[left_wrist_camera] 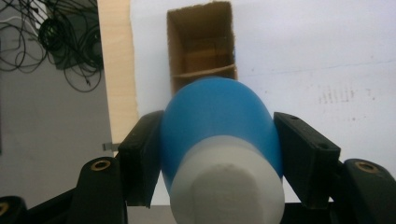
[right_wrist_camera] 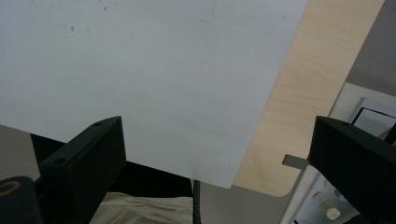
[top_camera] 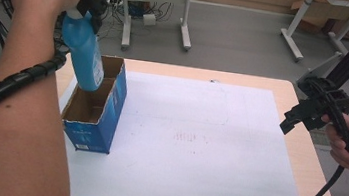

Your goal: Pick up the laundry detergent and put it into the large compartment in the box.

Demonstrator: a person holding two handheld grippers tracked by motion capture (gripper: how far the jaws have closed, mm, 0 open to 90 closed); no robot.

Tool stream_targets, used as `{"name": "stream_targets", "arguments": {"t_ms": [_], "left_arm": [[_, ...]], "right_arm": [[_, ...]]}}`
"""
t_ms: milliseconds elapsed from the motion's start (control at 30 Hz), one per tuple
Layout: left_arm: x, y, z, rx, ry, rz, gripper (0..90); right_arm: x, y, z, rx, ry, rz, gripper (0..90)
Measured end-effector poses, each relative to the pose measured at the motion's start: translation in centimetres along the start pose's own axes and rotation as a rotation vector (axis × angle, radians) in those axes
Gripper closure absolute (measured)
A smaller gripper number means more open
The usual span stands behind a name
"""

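Left claw: clamped on the blue bottle. In the left gripper view the two black jaws press against opposite sides of the bottle just below its white cap, with no gap visible on either side. The cap end sits nearest the claw; the blue body extends away from it.

Position of the bottle: in the high view it hangs tilted, cap uppermost in the claw, its lower end at the open top of the blue cardboard box. Whether the base is already inside the box or just above its rim cannot be told. The left gripper view looks along the bottle toward the box opening, where a cardboard divider splits the interior into compartments.

The box stands upright on the white sheet covering the table, near its left edge.

Right claw: jaws wide apart, nothing between them. It is held above the right edge of the table, well apart from the bottle and box. The right gripper view shows the white sheet and the table edge beyond the parted jaws.
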State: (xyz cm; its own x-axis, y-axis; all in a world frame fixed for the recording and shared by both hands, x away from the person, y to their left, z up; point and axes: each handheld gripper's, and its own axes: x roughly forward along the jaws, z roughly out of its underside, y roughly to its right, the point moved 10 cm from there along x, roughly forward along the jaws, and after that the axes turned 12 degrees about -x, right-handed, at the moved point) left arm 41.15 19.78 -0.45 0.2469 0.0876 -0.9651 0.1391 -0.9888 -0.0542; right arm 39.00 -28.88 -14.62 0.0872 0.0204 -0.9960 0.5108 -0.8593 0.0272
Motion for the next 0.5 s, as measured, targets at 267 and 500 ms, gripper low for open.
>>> {"name": "stream_targets", "arguments": {"t_ms": [267,500], "left_arm": [[2.1,-1.8,0.3,-0.024,-0.010,0.001,36.8],[4.3,-2.6,0.9,-0.030,-0.020,0.005,36.9]], "right_arm": [[0.3,0.1,-0.4,-0.001,-0.011,-0.002,4.1],[0.4,0.1,-0.6,0.000,-0.015,-0.001,4.1]]}}
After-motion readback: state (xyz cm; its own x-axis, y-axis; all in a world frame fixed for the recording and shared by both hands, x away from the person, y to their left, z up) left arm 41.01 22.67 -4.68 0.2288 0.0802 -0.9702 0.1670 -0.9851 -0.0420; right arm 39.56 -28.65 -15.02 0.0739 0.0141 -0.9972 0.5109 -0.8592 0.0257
